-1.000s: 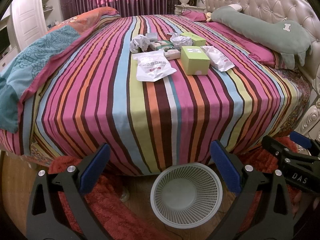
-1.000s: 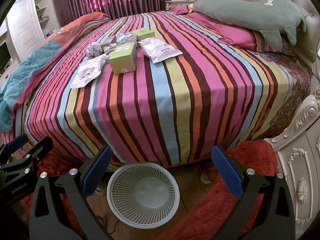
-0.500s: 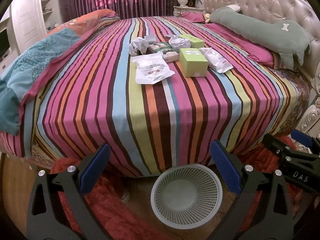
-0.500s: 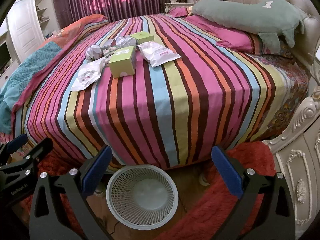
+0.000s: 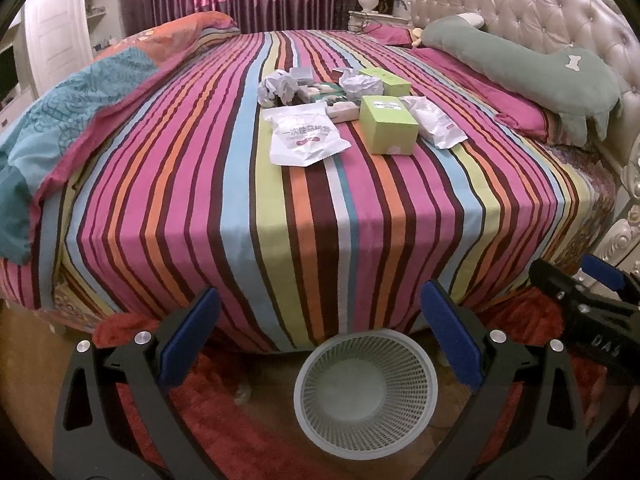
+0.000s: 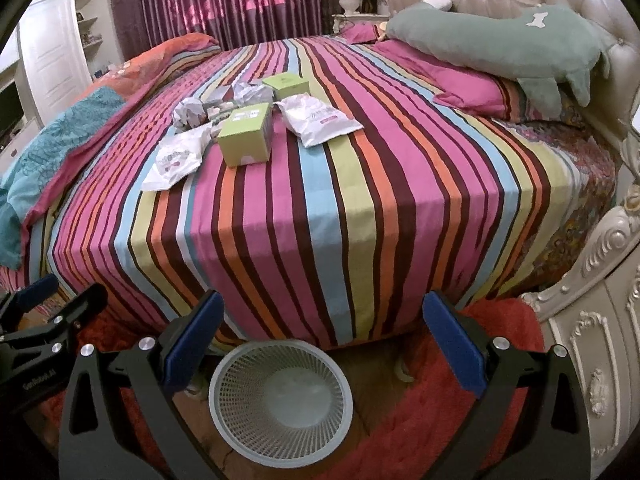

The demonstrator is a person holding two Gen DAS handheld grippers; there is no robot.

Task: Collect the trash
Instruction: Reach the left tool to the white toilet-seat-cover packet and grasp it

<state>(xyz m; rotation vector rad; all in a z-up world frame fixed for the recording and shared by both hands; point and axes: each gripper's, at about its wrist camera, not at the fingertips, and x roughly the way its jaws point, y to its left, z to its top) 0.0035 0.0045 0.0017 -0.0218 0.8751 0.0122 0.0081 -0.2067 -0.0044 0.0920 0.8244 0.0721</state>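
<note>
Trash (image 5: 340, 112) sits untouched mid-bed; my left gripper (image 5: 320, 340) and right gripper (image 6: 320, 340), both spread and empty, hover above the basket (image 5: 366, 394). Next I'd reach for the nearest white packet (image 5: 302, 136).

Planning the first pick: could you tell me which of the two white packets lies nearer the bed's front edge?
The left white packet, beside the near green box; the other lies right, farther back.

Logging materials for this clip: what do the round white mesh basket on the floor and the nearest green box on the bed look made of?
Basket: likely moulded plastic, matte, with regular perforated walls. Green box: probably printed cardboard, with crisp folded edges.
</note>
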